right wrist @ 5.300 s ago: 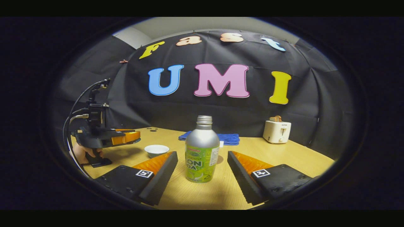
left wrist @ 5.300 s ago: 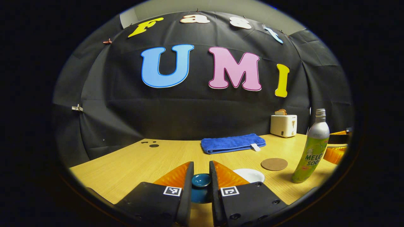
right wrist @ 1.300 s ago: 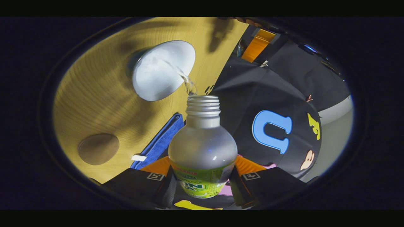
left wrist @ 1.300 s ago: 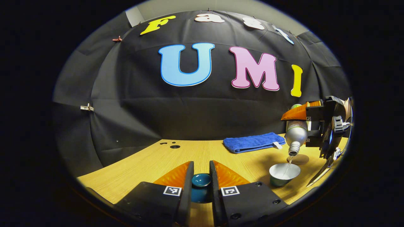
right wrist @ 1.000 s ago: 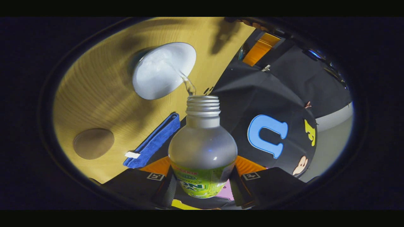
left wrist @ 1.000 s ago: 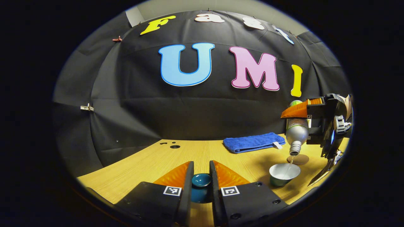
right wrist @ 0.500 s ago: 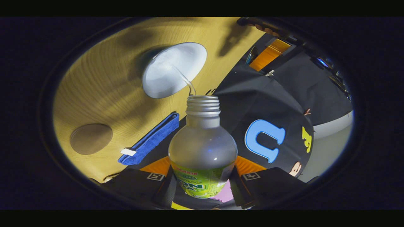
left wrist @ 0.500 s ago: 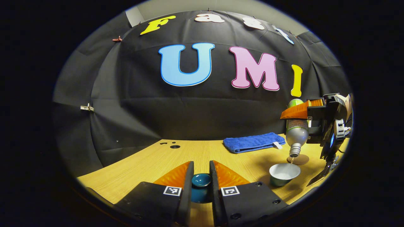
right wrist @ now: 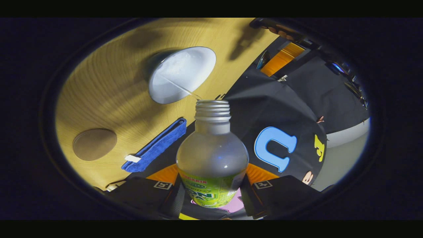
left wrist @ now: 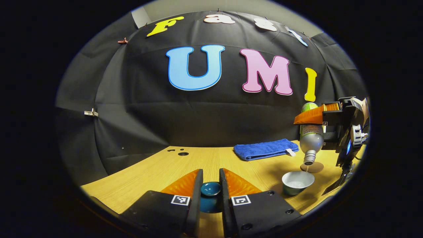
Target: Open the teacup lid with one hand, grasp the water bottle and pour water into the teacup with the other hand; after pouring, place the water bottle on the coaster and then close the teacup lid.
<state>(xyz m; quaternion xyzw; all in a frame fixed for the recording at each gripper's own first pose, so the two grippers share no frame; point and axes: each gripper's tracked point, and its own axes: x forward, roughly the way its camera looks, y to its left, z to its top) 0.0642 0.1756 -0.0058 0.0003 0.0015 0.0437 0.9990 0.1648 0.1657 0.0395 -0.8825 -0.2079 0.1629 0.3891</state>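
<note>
My left gripper [left wrist: 210, 195] is shut on the dark teal teacup lid [left wrist: 210, 189], held low over the table to the left of the cup. The white-lined teacup [left wrist: 297, 181] stands open on the wood table. My right gripper [right wrist: 211, 195] is shut on the silver and green water bottle [right wrist: 211, 155]. That bottle [left wrist: 310, 140] hangs mouth down over the teacup [right wrist: 181, 74]. A thin stream of water runs from its mouth into the cup. The round cork coaster [right wrist: 95, 144] lies on the table just behind the cup, seen as coaster [left wrist: 312, 167].
A folded blue towel [left wrist: 263, 149] lies at the back of the table [left wrist: 158, 172], also as towel [right wrist: 153, 147]. Two small dark holes [left wrist: 181, 153] mark the table's far left part. The other gripper [right wrist: 281, 56] shows at the top of the right gripper view.
The bottle has tipped back slightly and the stream into the cup has thinned. The left gripper with the lid has stayed still over the last second.
</note>
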